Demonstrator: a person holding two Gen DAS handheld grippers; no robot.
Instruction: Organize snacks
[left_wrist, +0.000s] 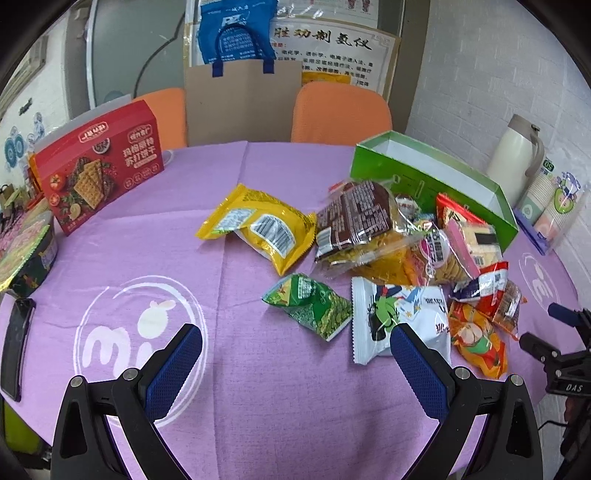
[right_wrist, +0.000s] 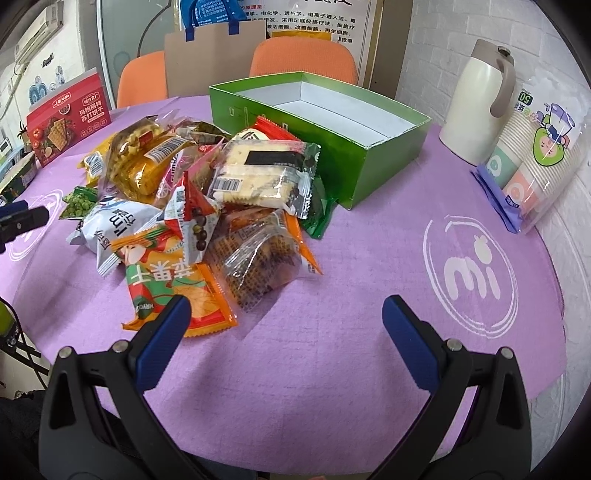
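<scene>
Both the left gripper (left_wrist: 295, 341) and the right gripper (right_wrist: 282, 314) hover wide apart, holding nothing. The snacks (right_wrist: 207, 192) lie heaped just beside the empty green box (right_wrist: 369, 155), against its near wall; a yellow bag (left_wrist: 258, 229) and a pea packet (left_wrist: 310, 306) lie farther from the box. Risk: the crinkly wrappers overlap, so a pinch may drag neighbours or slip. The cloth (right_wrist: 369, 332) reads "mi"; the cup pack (right_wrist: 543, 147) beyond the box shows "50".
</scene>
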